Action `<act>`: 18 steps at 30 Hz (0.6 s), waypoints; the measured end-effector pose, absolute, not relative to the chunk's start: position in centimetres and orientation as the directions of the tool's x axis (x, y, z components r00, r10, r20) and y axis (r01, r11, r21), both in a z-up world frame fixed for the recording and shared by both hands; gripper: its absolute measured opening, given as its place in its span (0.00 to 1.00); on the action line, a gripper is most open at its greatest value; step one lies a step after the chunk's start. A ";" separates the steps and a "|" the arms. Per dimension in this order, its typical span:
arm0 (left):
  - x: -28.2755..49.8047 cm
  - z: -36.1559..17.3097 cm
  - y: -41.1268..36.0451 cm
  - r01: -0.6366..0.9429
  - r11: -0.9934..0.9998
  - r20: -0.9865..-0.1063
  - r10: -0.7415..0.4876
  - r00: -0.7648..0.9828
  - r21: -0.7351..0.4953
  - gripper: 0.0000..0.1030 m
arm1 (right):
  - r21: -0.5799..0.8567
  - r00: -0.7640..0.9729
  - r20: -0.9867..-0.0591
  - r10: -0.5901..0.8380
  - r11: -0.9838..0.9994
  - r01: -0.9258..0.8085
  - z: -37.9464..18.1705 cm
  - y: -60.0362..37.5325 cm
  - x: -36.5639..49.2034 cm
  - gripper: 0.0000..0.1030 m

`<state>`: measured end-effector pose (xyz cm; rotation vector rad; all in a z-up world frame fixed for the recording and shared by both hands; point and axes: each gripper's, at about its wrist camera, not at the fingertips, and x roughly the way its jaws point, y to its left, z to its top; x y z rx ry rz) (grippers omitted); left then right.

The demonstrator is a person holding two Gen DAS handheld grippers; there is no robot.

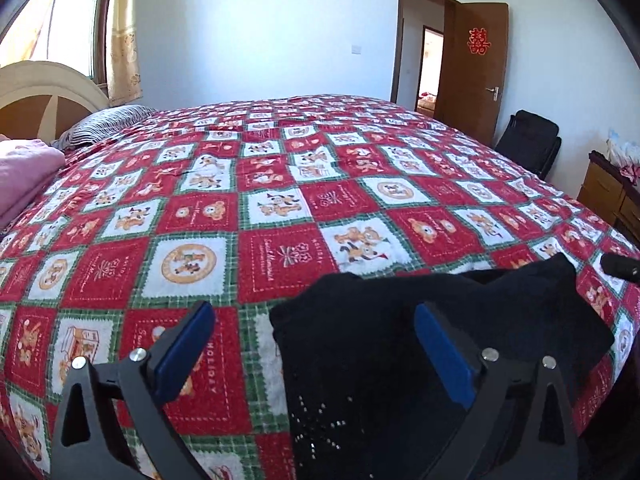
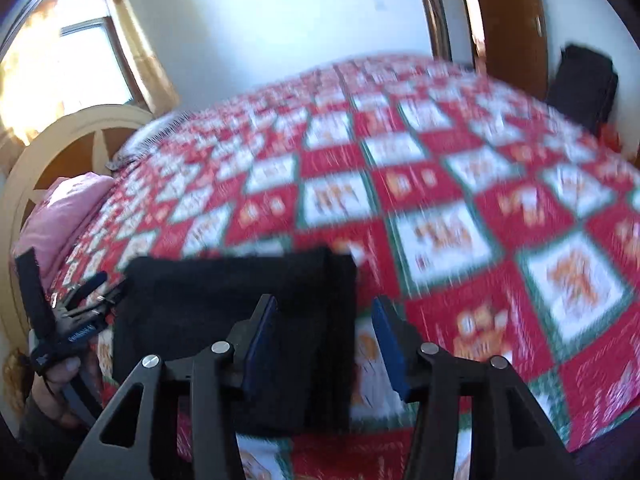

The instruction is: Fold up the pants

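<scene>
Black pants (image 1: 400, 344) lie folded in a compact stack on the red patterned bedspread (image 1: 280, 200) near the bed's front edge. My left gripper (image 1: 316, 344) is open above the stack's left edge, one blue pad (image 1: 184, 356) over the bedspread and the other over the pants. In the right wrist view, which is blurred by motion, the pants (image 2: 240, 320) lie in front, and my right gripper (image 2: 326, 340) is open over their right edge. The left gripper (image 2: 76, 320) shows there at the far left, held in a hand.
A pink blanket (image 1: 24, 176) and a striped pillow (image 1: 104, 124) lie by the headboard at the left. A black chair (image 1: 528, 144) and a wooden cabinet (image 1: 612, 200) stand right of the bed. An open door (image 1: 472, 72) is behind.
</scene>
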<state>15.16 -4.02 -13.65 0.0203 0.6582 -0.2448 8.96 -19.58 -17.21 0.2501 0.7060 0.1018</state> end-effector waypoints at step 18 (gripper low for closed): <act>16.5 -15.0 -3.5 0.200 0.976 -0.656 -0.204 0.727 -0.082 1.00 | 0.285 0.676 -0.691 0.258 0.956 -0.073 -21.9 -17.7 15.0 0.51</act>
